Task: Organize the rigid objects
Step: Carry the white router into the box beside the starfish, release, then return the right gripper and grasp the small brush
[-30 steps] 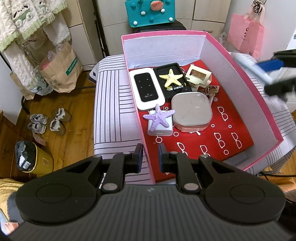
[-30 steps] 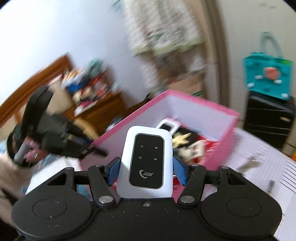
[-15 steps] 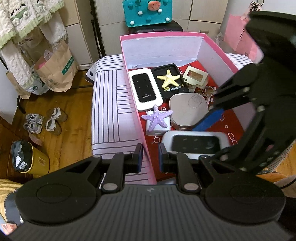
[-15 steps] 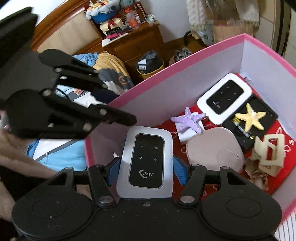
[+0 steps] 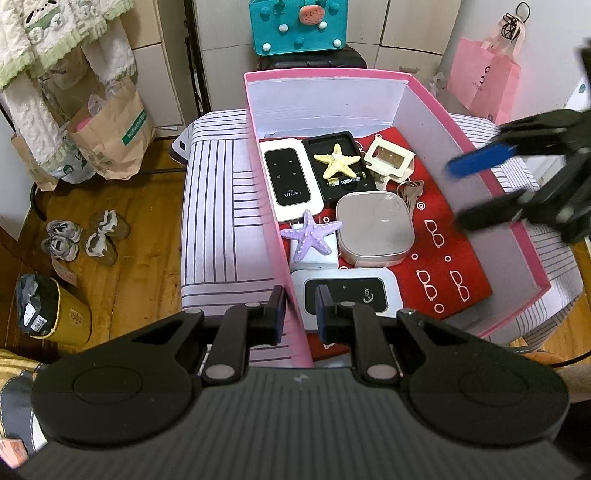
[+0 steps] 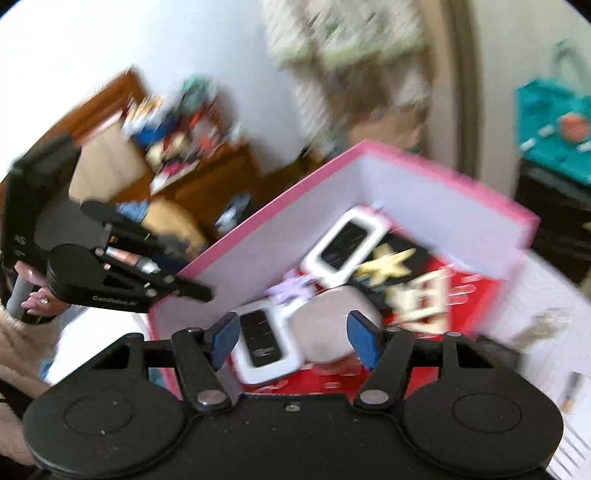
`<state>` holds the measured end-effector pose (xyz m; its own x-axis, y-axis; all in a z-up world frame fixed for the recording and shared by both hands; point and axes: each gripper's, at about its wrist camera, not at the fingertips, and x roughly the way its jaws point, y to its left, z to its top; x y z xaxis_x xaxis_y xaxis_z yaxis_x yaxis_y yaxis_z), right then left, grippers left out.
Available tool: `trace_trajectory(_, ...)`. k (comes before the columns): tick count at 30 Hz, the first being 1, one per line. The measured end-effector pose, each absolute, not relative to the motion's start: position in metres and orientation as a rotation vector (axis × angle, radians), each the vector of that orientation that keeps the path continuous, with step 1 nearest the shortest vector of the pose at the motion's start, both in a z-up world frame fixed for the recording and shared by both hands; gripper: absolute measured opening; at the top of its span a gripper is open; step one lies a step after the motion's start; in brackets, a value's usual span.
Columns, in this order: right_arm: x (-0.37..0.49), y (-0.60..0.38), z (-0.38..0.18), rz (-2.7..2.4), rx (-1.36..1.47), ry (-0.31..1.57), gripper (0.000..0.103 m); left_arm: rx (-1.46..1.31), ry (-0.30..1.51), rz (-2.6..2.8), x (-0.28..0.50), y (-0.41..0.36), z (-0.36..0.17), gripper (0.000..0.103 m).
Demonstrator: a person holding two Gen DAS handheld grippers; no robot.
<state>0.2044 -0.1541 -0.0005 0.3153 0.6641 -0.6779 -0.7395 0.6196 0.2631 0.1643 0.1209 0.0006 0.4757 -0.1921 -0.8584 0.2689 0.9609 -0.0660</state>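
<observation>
router (image 5: 351, 293): the silver one with the black face is lying flat on the red liner (image 5: 448, 236), down in the near corner of the box (image 5: 513, 206), right beside the left wall
neighbours: a white charger with a purple starfish (image 5: 309, 237) on it sits just past the router, and the grey rounded case (image 5: 373, 233) is next to that
back row: white wifi router (image 5: 290, 179), black tray with a yellow starfish (image 5: 336, 160) and a battery on top, cream hair clip (image 5: 389, 159), keys (image 5: 410, 190) near the clip
right gripper (image 6: 293, 341): jaws have just been opening, they're spread wide with nothing between the blue pads (image 6: 364, 341); the router is let go and lies below. This view is pretty blurry
right gripper, other view: it's up over the right wall of the box (image 5: 480, 188), clear of everything inside
left gripper (image 5: 298, 310): jaws nearly closed, pinching the box's left wall at the near end, one finger outside and one inside
box spot: sits on a striped cushion (image 5: 221, 206)
room: wood floor, little shoes (image 5: 79, 236) and paper bags (image 5: 107, 133) off to the left, teal bag (image 5: 297, 26) behind the box, pink bag (image 5: 484, 79) at the back right
</observation>
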Motion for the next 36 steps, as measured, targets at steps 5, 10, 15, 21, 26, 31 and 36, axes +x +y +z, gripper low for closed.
trace_trajectory(5, 0.193, -0.219, 0.004, 0.762, -0.073, 0.693, 0.070, 0.088, 1.034, -0.263, 0.164, 0.117, 0.001, 0.016)
trace_trajectory(10, 0.191, -0.265, -0.020, 0.522, -0.017, 0.628, 0.070, 0.104, 1.032, -0.243, 0.161, 0.114, 0.001, 0.016)
trace_trajectory(15, 0.195, -0.294, -0.052, 0.394, 0.022, 0.628, 0.070, 0.136, 1.033, -0.224, 0.162, 0.107, 0.001, 0.016)
trace_trajectory(21, 0.224, -0.308, -0.081, 0.256, -0.024, 0.629, 0.070, 0.163, 1.045, -0.216, 0.163, 0.103, 0.002, 0.016)
trace_trajectory(26, 0.244, -0.305, -0.087, 0.267, 0.038, 0.668, 0.068, 0.201, 1.043, -0.193, 0.167, 0.100, 0.001, 0.010)
trace_trajectory(31, 0.258, -0.287, -0.093, 0.257, -0.062, 0.652, 0.045, 0.197, 1.020, -0.164, 0.172, 0.101, 0.006, 0.006)
trace_trajectory(36, 0.277, -0.284, -0.102, 0.258, -0.097, 0.707, 0.029, 0.228, 1.019, -0.152, 0.176, 0.097, 0.010, 0.006)
